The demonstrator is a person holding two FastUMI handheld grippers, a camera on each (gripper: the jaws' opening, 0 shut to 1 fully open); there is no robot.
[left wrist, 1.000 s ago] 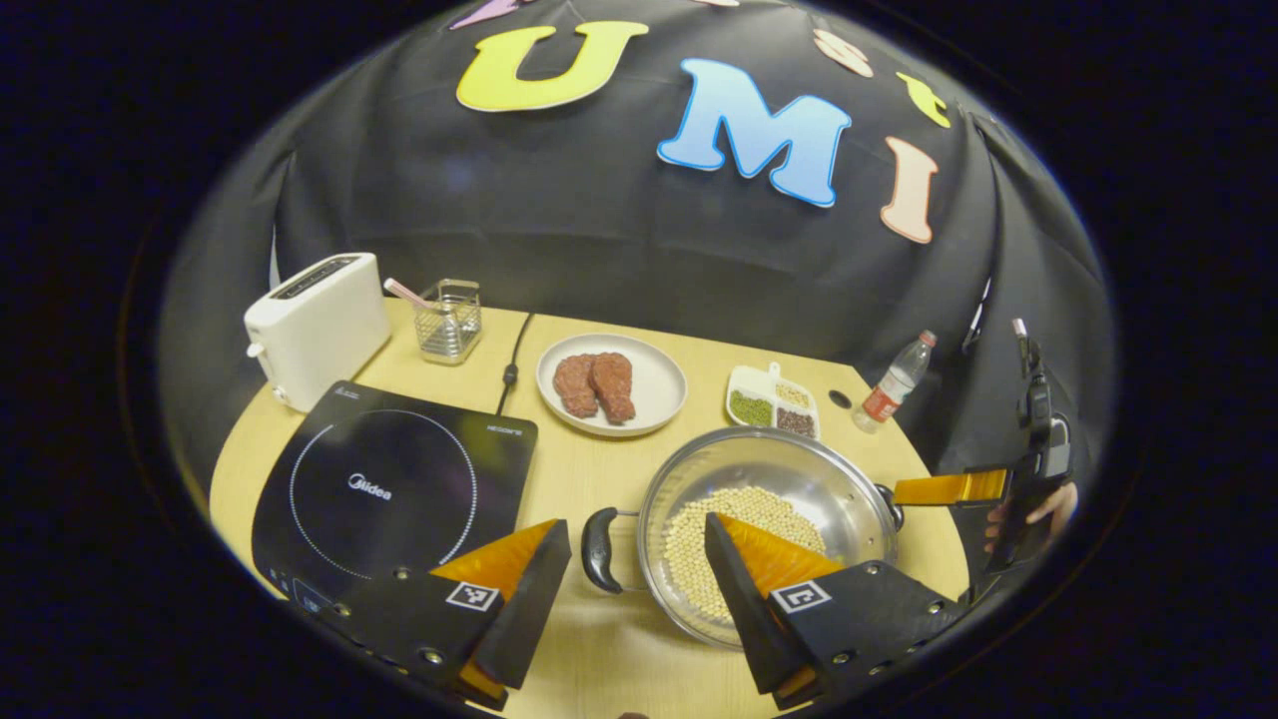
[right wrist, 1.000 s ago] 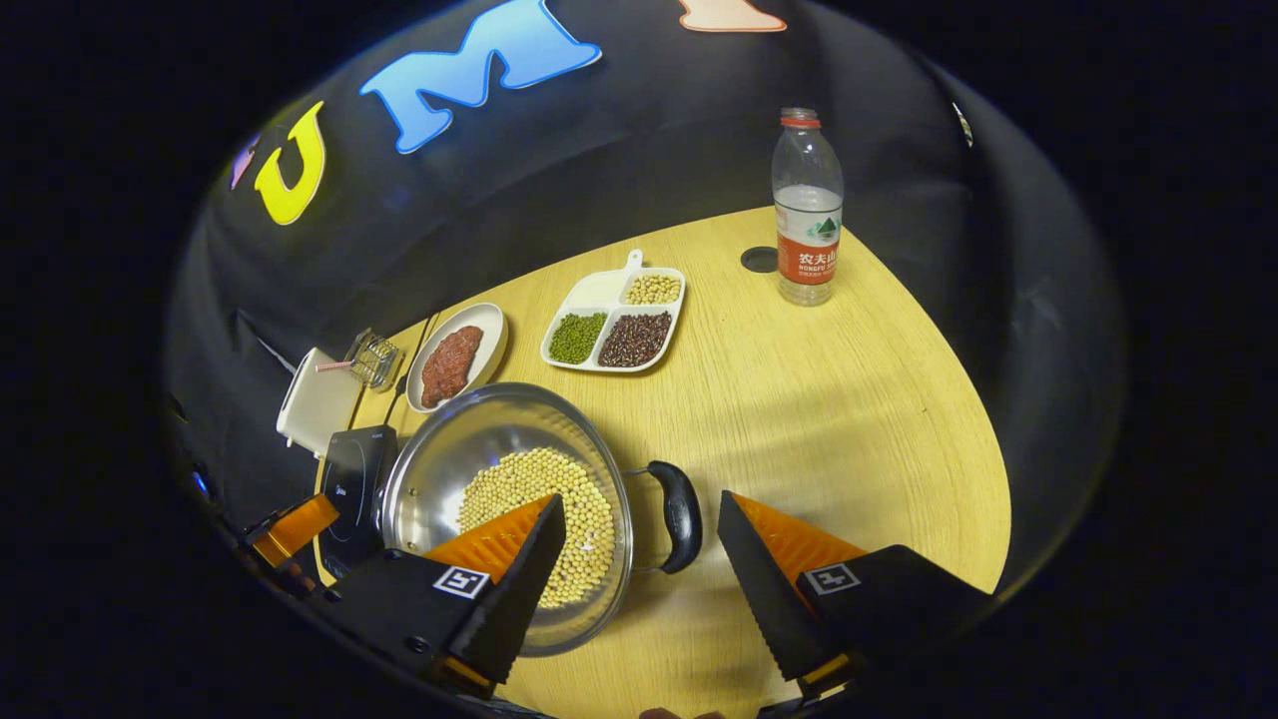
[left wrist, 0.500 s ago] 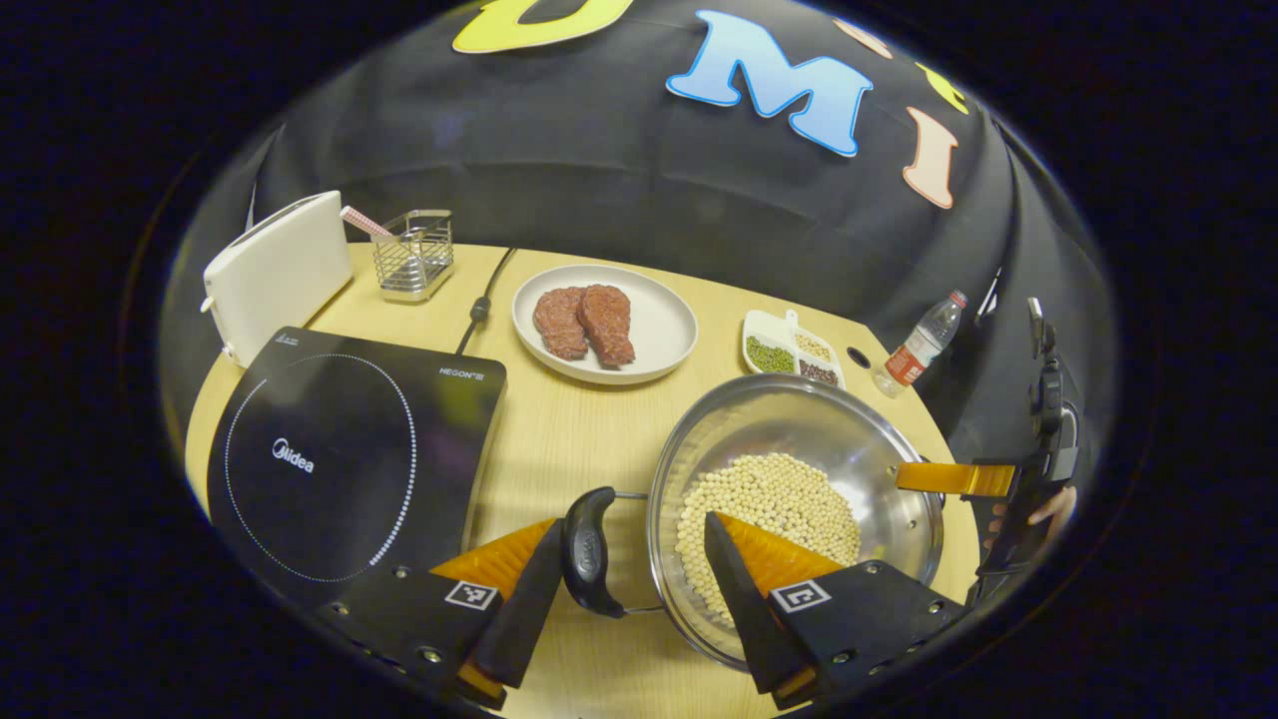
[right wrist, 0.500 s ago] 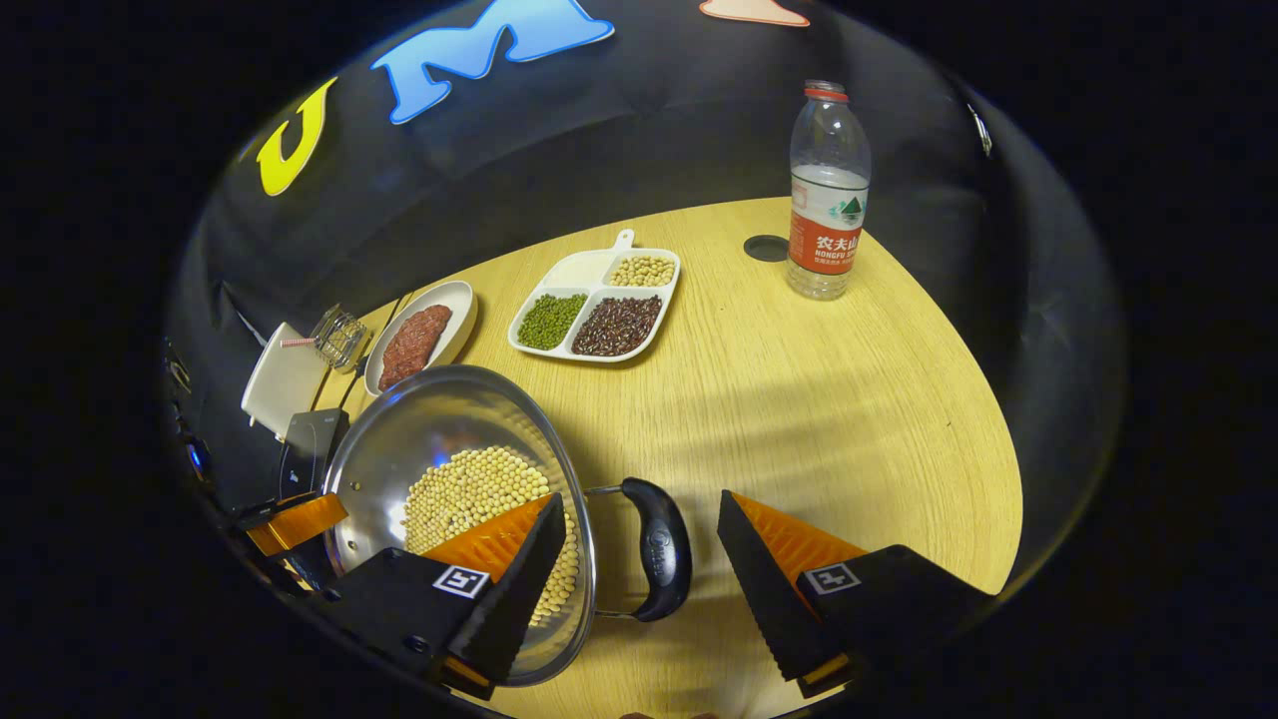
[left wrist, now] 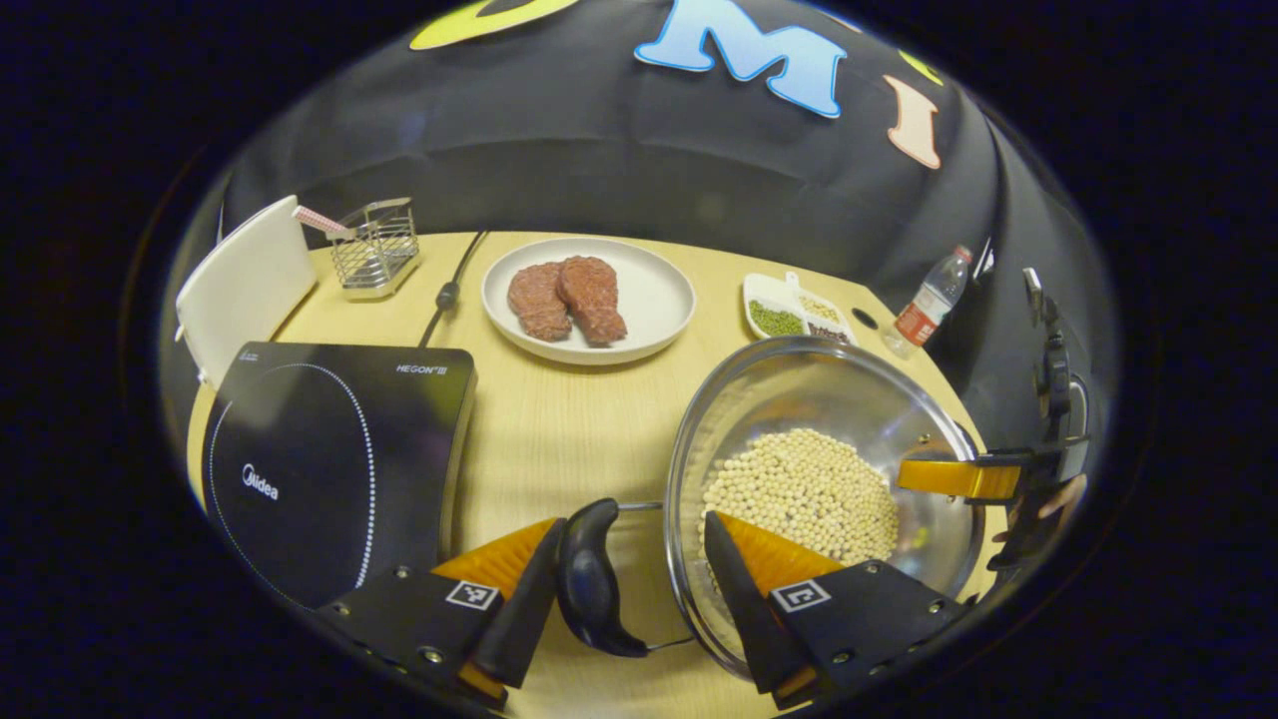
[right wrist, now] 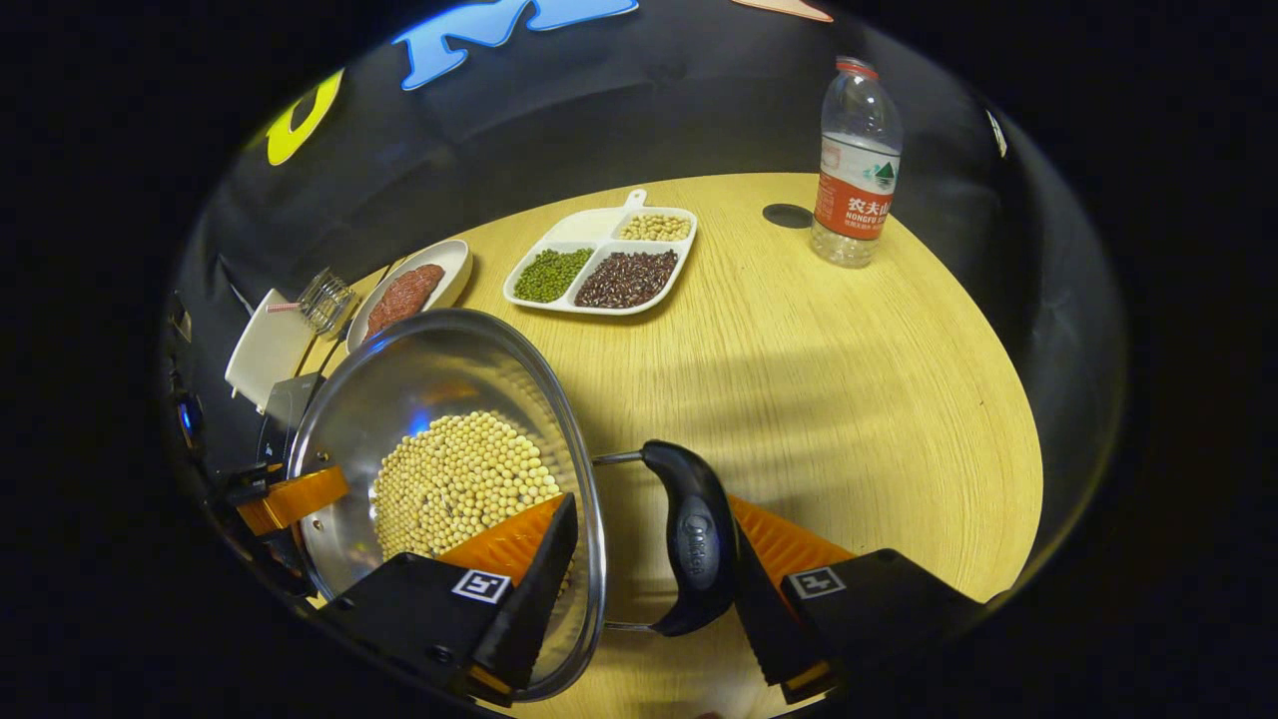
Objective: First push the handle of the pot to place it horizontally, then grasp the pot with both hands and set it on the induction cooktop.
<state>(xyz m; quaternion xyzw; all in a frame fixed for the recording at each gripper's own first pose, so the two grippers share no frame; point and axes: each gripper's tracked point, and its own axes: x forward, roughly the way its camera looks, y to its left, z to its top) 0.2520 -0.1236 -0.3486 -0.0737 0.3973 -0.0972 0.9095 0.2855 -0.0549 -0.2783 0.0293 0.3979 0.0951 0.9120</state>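
Straddling the near black curved handle of the round stainless steel pot of pale soybeans, the left gripper is reaching in low with its jaws spread, one finger touching or just beside the handle's outer side and the other sitting over the pot's rim; the handle is lying in the gap, not squeezed. The right gripper is doing the same at the opposite black curved handle, jaws spread, one finger just against the handle's outer side and the other over the rim above the beans. In the left gripper view the right gripper's finger is poking in over the far rim, with part of a hand behind it. Both handles are lying flat, so the pot's handle-to-handle axis is running between the two grippers. The pot is sitting on the light wooden round table, toward its near edge, beside but apart from the flat black induction cooktop at the table's left edge
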